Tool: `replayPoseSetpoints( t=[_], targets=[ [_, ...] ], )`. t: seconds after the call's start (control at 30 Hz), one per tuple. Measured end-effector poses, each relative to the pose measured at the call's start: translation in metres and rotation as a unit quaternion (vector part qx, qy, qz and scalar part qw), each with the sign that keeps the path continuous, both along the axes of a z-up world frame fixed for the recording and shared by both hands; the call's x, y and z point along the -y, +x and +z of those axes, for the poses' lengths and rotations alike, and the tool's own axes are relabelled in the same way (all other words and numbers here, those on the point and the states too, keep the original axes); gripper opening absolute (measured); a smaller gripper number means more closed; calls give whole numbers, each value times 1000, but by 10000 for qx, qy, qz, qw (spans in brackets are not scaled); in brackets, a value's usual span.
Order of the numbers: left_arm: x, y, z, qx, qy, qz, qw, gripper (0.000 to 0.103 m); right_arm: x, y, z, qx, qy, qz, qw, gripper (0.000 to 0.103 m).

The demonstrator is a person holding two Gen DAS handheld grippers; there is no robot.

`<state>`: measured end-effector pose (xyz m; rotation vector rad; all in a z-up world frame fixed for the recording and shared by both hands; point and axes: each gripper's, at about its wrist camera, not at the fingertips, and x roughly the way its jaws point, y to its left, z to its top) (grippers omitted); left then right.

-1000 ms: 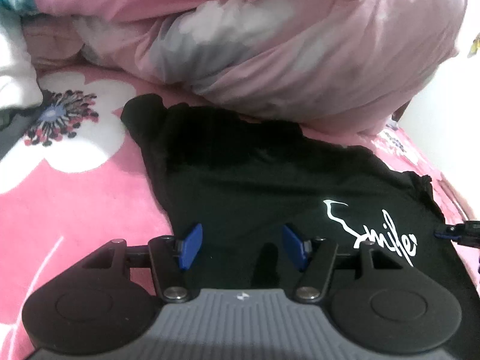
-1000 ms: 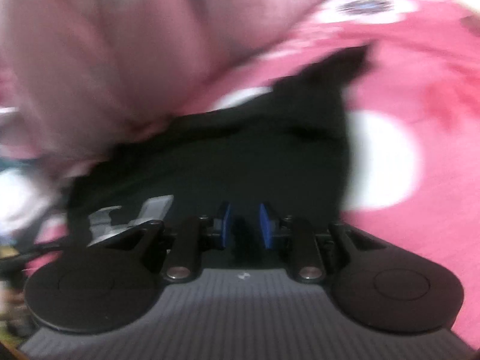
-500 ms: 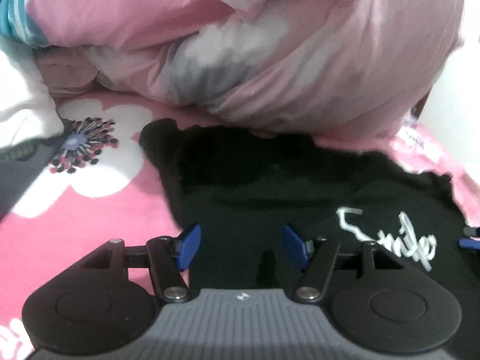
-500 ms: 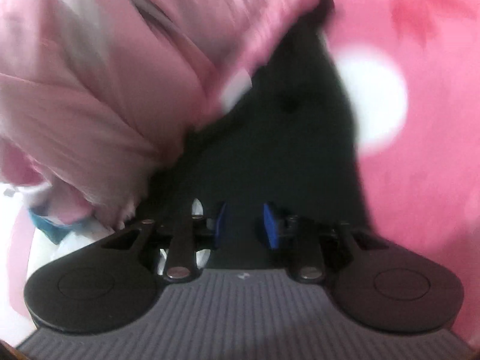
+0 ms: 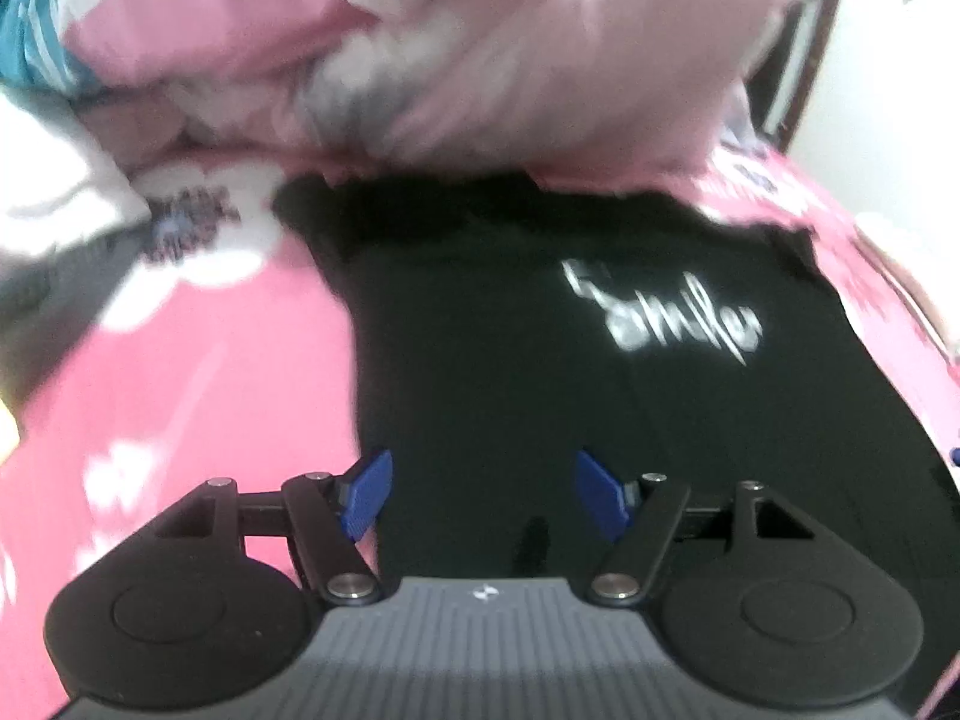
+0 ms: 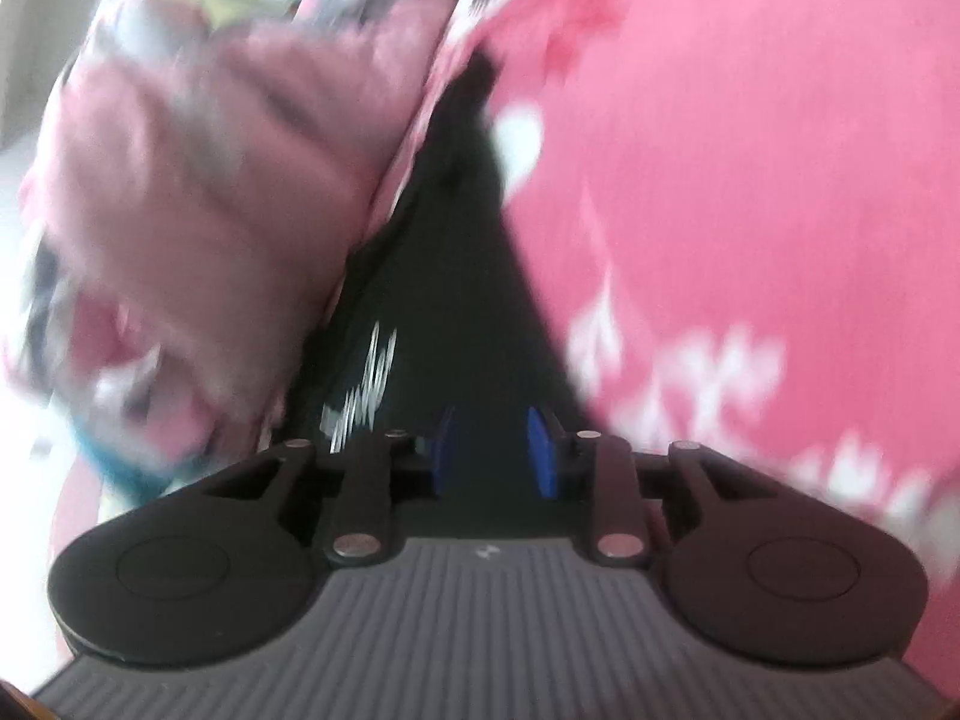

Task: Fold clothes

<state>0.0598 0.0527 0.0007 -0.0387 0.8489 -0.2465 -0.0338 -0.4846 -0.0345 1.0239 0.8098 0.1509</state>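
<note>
Black T-shirt point(image 5: 540, 360) flat on pink blanket point(image 5: 180, 390) (blurred), beyond both open jaws

Bunched pink quilt point(image 5: 540, 60) on pink flowered bedsheet point(image 5: 198, 396), both blurred

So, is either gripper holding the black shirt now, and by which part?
Nothing is held. The left gripper and right gripper have just been opening, fingers apart above the black shirt, gripping no cloth.

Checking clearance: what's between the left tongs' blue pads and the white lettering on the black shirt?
Only plain black shirt fabric, as the left wrist view shows. The open left tongs have just been opening, nothing gripped; the white lettering lies beyond, toward the right.
</note>
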Motion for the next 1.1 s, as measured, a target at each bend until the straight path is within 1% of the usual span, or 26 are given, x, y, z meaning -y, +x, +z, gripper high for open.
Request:
replayPoseSetpoints(
  t=[0.03,0.1,0.13,0.23,0.3,0.33,0.4,0.43,0.5,0.57,0.63,0.67,0.7,0.73,0.77,0.83,0.9,0.97,1.03,1.07,1.1],
  targets=[
    [3,-11,-5,-70,-42,-24,10000,69,-5,-7,-9,-81,78,103,9999,26],
    [5,-29,-13,-189,-77,-38,9998,68,-5,-28,-25,-162,244,106,9995,24],
    [5,-38,-16,-225,-64,-40,9997,68,-2,-42,-27,-74,364,27,9993,24],
    [4,-61,-16,-216,103,-135,9996,68,3,-89,-21,8,316,-96,9995,25],
    [5,-75,-13,-200,232,-269,9992,68,-1,-111,-12,45,53,-80,9999,27],
    [6,-80,-12,-190,325,-350,9987,68,-7,-115,-6,163,-117,1,9998,27],
    [11,-87,-13,-215,498,-406,9977,68,-23,-111,7,512,-432,278,9974,27],
    [14,-90,-14,-260,576,-396,9972,68,-38,-106,14,743,-644,477,9940,27],
    [21,-95,-18,-316,719,-334,9963,68,-74,-90,23,1072,-1215,840,9832,27],
    [28,-103,-21,-218,903,-316,9952,69,-112,-75,21,1194,-1950,1136,9669,27],
    [31,-109,-22,-122,1024,-313,9942,69,-141,-78,12,1251,-2797,1491,9402,27],
    [30,-111,-22,-106,1039,-323,9940,69,-153,-83,7,1272,-3213,1660,9236,27],
    [29,-112,-22,-88,1062,-335,9937,69,-164,-90,3,1281,-3578,1801,9073,26],
    [28,-114,-22,-64,1099,-352,9933,69,-168,-104,-1,1293,-3799,1868,8967,26],
    [27,-115,-22,-42,1136,-369,9928,69,-166,-121,-1,1322,-3880,1886,8924,26],
    [24,-117,-20,-7,1196,-391,9920,69,-163,-141,9,1220,-3874,1855,8948,25],
    [20,-120,-16,23,1211,-346,9920,69,-164,-147,20,1270,-3937,1780,8928,25],
    [16,-123,-12,53,1226,-300,9920,69,-173,-142,27,1495,-4018,1776,8858,25],
    [12,-128,-7,63,1198,-215,9925,69,-188,-126,26,1682,-4084,1858,8777,25],
    [10,-130,-5,57,1154,-188,9931,69,-195,-118,23,1707,-4112,1929,8744,25],
    [8,-132,-4,54,1103,-164,9938,69,-200,-113,17,1638,-4136,2031,8723,25]
  ],
)
